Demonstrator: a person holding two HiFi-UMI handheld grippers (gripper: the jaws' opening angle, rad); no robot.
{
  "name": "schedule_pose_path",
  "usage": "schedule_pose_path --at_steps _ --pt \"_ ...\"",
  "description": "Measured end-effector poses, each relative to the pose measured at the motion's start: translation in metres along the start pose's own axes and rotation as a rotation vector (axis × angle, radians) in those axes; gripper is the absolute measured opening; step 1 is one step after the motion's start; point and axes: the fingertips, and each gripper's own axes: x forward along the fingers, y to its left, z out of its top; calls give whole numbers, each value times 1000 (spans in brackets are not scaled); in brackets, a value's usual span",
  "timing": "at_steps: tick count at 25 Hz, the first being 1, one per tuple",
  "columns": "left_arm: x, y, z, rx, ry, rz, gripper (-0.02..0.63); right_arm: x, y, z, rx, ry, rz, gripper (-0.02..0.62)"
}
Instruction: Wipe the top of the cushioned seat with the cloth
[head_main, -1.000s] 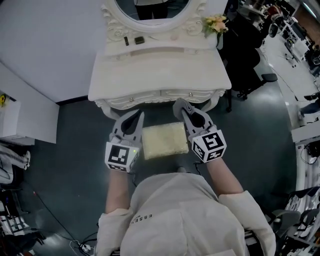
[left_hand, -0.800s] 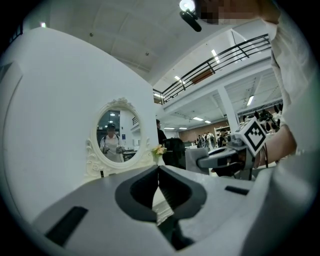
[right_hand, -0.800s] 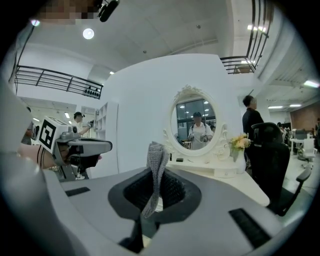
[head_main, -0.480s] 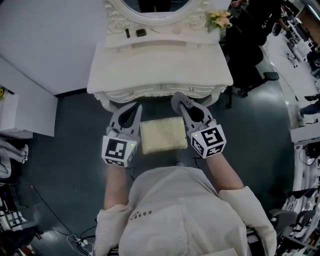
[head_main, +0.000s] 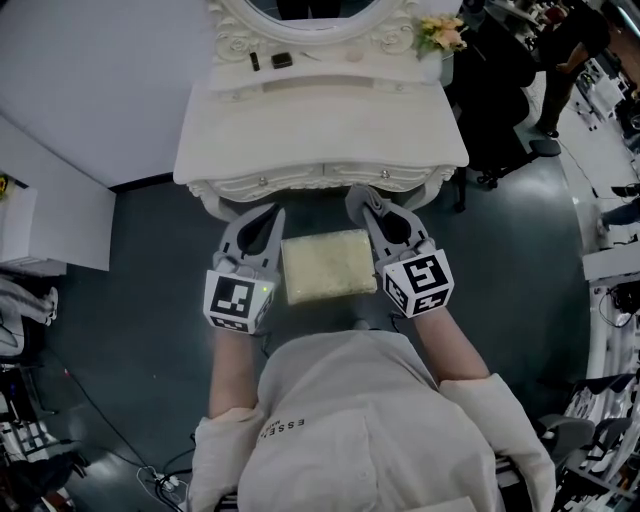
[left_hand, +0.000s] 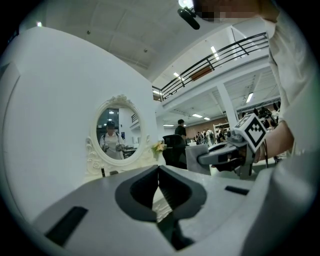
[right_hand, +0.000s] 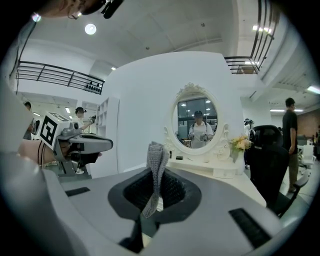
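Observation:
The cushioned seat (head_main: 328, 266), a cream-yellow rectangular pad, stands in front of the dressing table in the head view, with one gripper on each side of it. My left gripper (head_main: 268, 214) is by its left edge, with the jaws closed together and nothing between them (left_hand: 159, 168). My right gripper (head_main: 357, 197) is by its right edge. It is shut on a grey knitted cloth (right_hand: 156, 167), which sticks up in a fold from between the jaws. I cannot make out the cloth in the head view.
A white ornate dressing table (head_main: 320, 130) with an oval mirror (head_main: 300, 12), flowers (head_main: 440, 34) and small dark items (head_main: 281, 61) stands just beyond the seat. A black office chair (head_main: 500, 110) is at the right, white furniture (head_main: 50, 215) at the left. The floor is dark.
Both grippers stay beside the seat. The head view has shifted slightly, so the table sits a little higher in the frame than a second ago.

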Motion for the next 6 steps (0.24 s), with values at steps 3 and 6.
schedule_pose_path --at_steps 3,6 --pt "-1 -1 -1 8 1 -8 2 -2 3 3 -18 2 -1 26" --pt "-1 -1 -1 18 3 -16 3 -1 4 5 -24 -3 1 26"
